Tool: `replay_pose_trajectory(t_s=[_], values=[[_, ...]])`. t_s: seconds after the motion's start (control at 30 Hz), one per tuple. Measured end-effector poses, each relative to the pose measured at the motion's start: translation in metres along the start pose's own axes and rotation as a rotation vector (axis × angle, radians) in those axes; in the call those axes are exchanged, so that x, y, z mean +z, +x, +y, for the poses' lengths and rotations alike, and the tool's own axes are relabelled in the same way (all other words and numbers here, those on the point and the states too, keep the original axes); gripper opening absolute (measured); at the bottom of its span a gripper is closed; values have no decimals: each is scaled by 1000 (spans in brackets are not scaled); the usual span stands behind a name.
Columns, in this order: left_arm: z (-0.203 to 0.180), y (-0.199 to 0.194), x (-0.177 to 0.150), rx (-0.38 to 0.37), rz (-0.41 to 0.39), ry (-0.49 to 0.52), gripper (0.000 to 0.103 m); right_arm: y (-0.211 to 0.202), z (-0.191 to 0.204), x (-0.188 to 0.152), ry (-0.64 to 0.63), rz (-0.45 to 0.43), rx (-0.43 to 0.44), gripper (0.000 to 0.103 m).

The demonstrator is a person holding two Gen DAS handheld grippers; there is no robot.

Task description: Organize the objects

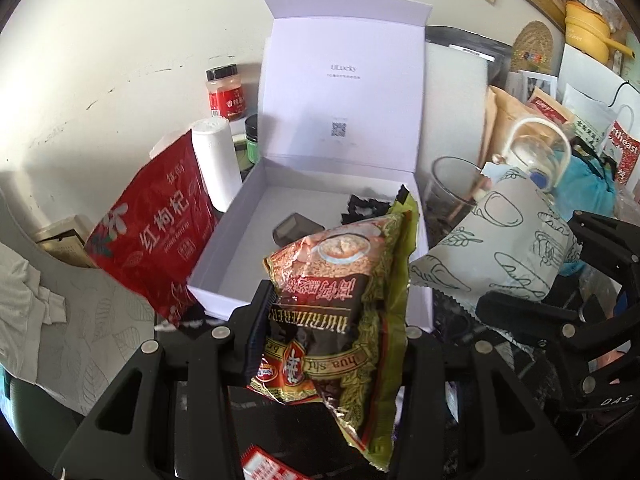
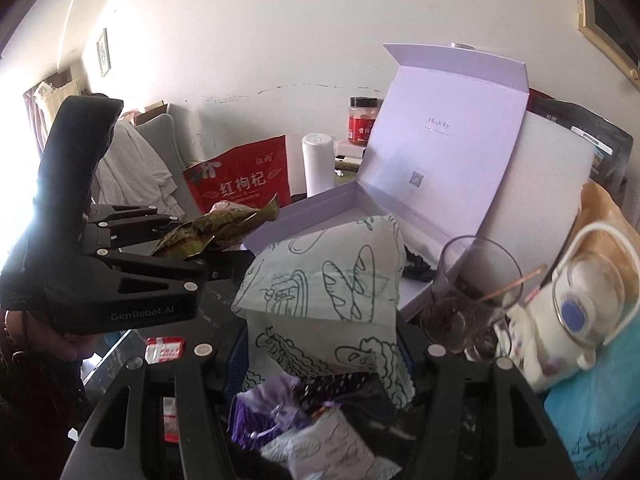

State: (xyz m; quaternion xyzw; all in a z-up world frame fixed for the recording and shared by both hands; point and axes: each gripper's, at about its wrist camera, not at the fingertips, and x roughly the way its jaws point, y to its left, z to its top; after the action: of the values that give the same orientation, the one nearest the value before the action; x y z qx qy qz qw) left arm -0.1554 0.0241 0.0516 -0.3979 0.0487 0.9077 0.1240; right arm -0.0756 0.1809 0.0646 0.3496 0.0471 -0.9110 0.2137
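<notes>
My left gripper (image 1: 332,344) is shut on a green and brown cereal packet (image 1: 344,304) and holds it up in front of the open white box (image 1: 236,248). The box lid stands upright; a dark grey item (image 1: 296,229) and a black packet (image 1: 366,206) lie inside. My right gripper (image 2: 324,354) is shut on a pale green pouch printed with bread drawings (image 2: 332,276), held at the box's near right corner. The left gripper with the cereal packet (image 2: 216,234) shows at the left of the right wrist view.
A red goji bag (image 1: 156,236), a white cylinder (image 1: 216,162) and a red-labelled jar (image 1: 224,94) stand left of the box. A glass (image 2: 468,288) and a white teapot (image 2: 568,304) stand to its right. Purple and white pouches (image 2: 312,432) lie below the right gripper.
</notes>
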Motion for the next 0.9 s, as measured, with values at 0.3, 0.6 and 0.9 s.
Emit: replay_pose_trajectory(t_s=[0.3,0.6,0.9], values=[[14,38,29,40,-5,14,41,30,-18,26,0,4,-28,59],[22,74,53,80,2,26,41,55,-33,55,-5,11,-63,59],[30,110,76,101,-1,12,41,84,-54,75,25,42,-121,59]])
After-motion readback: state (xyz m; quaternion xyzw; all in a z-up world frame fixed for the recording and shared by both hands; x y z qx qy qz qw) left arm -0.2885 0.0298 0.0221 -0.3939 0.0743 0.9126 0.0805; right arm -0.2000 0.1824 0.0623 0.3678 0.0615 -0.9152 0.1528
